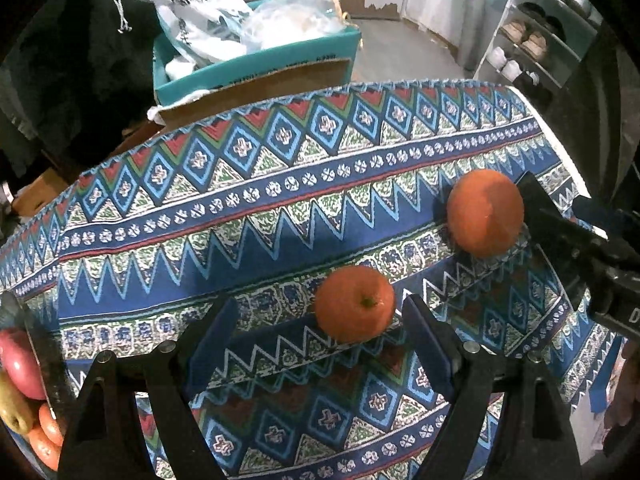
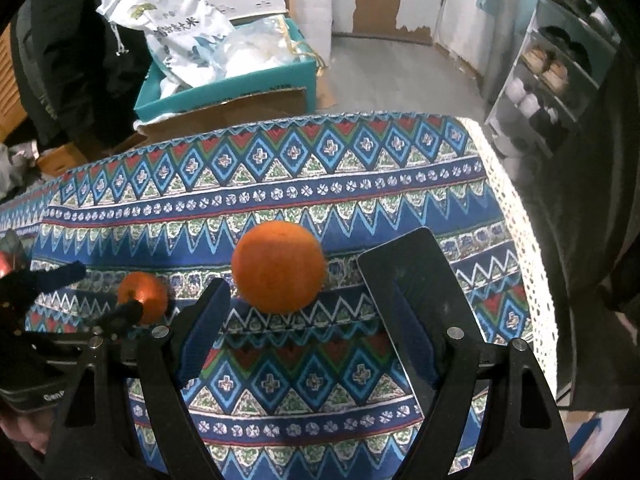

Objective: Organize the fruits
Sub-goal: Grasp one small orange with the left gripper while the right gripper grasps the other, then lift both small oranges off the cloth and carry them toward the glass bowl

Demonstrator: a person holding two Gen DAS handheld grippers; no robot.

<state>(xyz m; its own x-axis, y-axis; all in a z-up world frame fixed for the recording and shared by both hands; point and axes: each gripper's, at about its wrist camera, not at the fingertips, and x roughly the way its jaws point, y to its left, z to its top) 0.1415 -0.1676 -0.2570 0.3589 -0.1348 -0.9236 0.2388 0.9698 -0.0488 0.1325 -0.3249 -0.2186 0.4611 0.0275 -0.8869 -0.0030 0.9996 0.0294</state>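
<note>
Left wrist view: the left gripper (image 1: 320,344) occupies the bottom of the frame with its jaws spread wide and nothing clamped. The small orange (image 1: 354,303) lies on the tablecloth (image 1: 248,216) just beyond the fingertips, right of centre, stem facing the camera; neither pad touches it. At the lower left edge a bowl (image 1: 40,344) holds a red apple (image 1: 20,364), a yellow-green fruit (image 1: 14,408) and further oranges (image 1: 44,438). Farther up, at centre right, the large orange (image 1: 485,213) rests on the cloth, well apart from the small one. The right gripper (image 1: 560,236) enters from the right edge, with one finger just beside the large orange; contact cannot be confirmed from this view.

Right wrist view: the right gripper (image 2: 308,300) fills the bottom of the frame, jaws released and standing wide. The large orange (image 2: 279,267) sits on the tablecloth (image 2: 280,184) between and slightly beyond the fingertips, clear of both pads. At lower left, the small orange (image 2: 143,297) lies partly behind a finger of the left gripper (image 2: 100,296).

Beyond the far table edge, in the upper left of both views, an open teal box (image 2: 224,88) holds white bags (image 2: 180,36). A shoe rack (image 2: 552,76) stands at the upper right, on a grey floor (image 2: 400,76).
</note>
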